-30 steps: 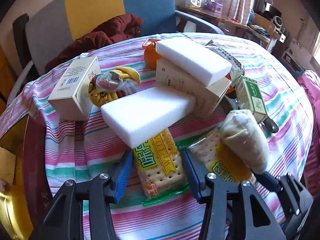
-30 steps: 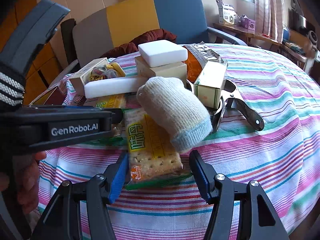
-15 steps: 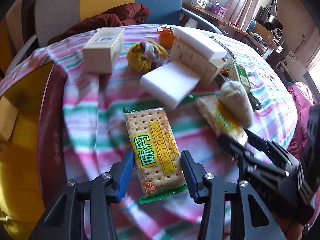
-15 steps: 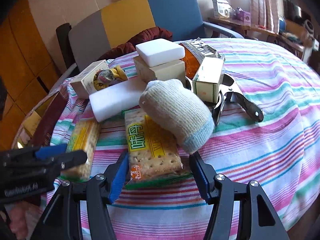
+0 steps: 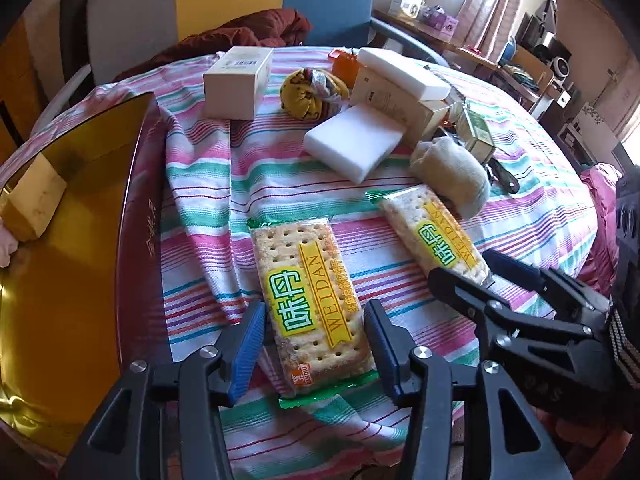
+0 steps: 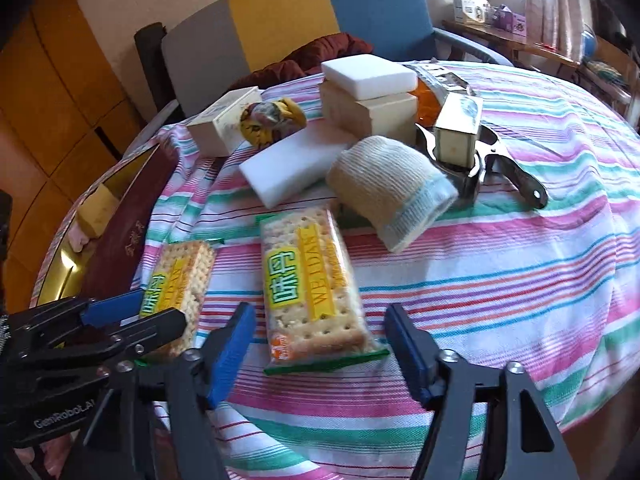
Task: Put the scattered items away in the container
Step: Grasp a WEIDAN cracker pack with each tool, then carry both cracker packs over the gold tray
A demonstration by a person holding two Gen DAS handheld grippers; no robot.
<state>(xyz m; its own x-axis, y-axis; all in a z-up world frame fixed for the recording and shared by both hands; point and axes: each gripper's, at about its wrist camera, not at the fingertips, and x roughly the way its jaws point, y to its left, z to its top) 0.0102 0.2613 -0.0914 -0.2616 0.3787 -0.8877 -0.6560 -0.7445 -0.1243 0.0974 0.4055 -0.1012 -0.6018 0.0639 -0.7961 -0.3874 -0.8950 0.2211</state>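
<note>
My left gripper (image 5: 314,338) straddles one Weidan cracker packet (image 5: 310,304), jaws easing apart, beside the gold-lined container (image 5: 136,216) so the drop is short; my right gripper (image 6: 320,346) is opening around the second cracker packet (image 6: 310,284), pads clear, ready to pinch.
</note>
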